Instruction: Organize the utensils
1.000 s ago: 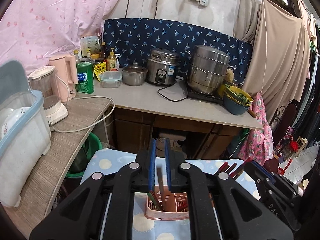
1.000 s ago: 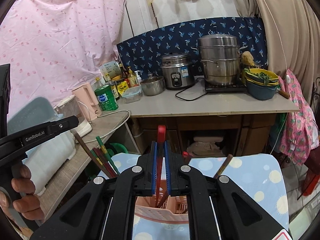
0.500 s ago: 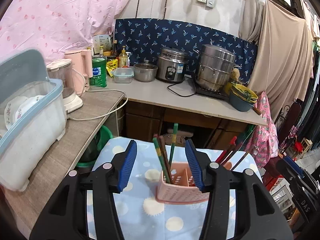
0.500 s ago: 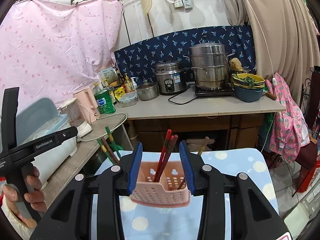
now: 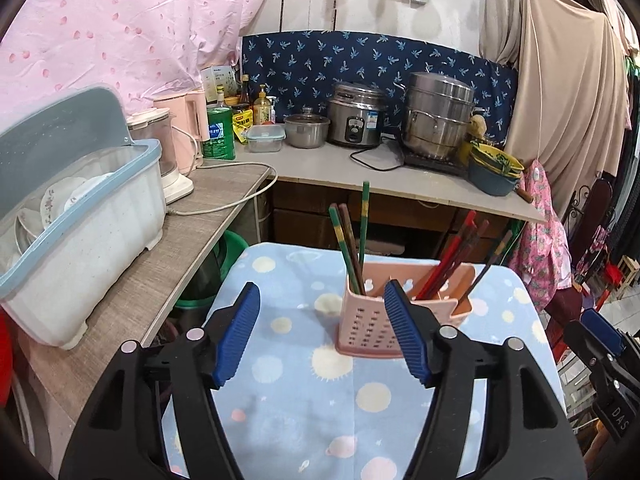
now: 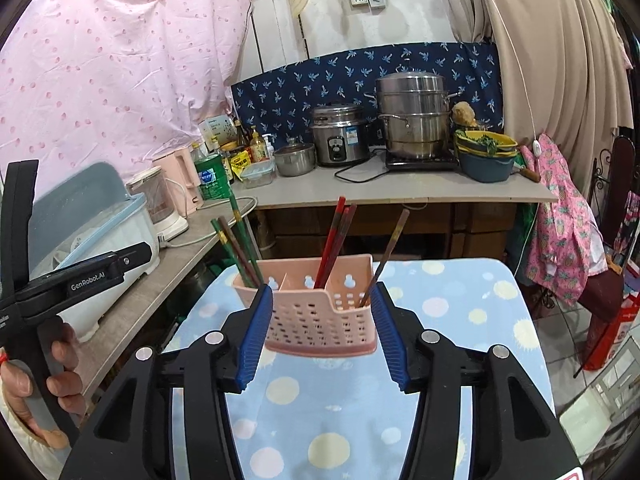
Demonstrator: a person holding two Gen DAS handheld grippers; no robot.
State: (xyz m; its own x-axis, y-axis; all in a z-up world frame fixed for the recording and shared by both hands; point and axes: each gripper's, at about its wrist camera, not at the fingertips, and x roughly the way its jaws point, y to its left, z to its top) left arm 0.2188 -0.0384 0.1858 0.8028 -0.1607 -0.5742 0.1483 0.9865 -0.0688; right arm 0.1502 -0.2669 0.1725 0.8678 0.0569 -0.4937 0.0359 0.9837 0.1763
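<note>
A pink perforated utensil holder [image 5: 372, 316] [image 6: 316, 304] stands on a small table with a blue dotted cloth [image 5: 304, 392] [image 6: 448, 320]. Green and brown chopsticks [image 5: 352, 240] [image 6: 236, 240] stand in its left compartment, red ones [image 5: 456, 252] [image 6: 336, 236] in the middle, one brown chopstick [image 6: 390, 248] at the right. My left gripper [image 5: 322, 332] is open and empty, in front of the holder's left end. My right gripper [image 6: 320, 332] is open and empty, its fingers on either side of the holder without touching it.
A wood-grain counter [image 5: 132, 300] on the left carries a dish rack with plates [image 5: 68, 232] and a blender [image 5: 168, 152]. The back counter [image 5: 360, 168] holds pots, a rice cooker [image 5: 354, 120] and bottles. My left gripper's body [image 6: 60, 284] shows at left in the right wrist view.
Both grippers opened, letting go of the chopsticks they held over the holder, and pulled back. The chopsticks now stand in the holder.
</note>
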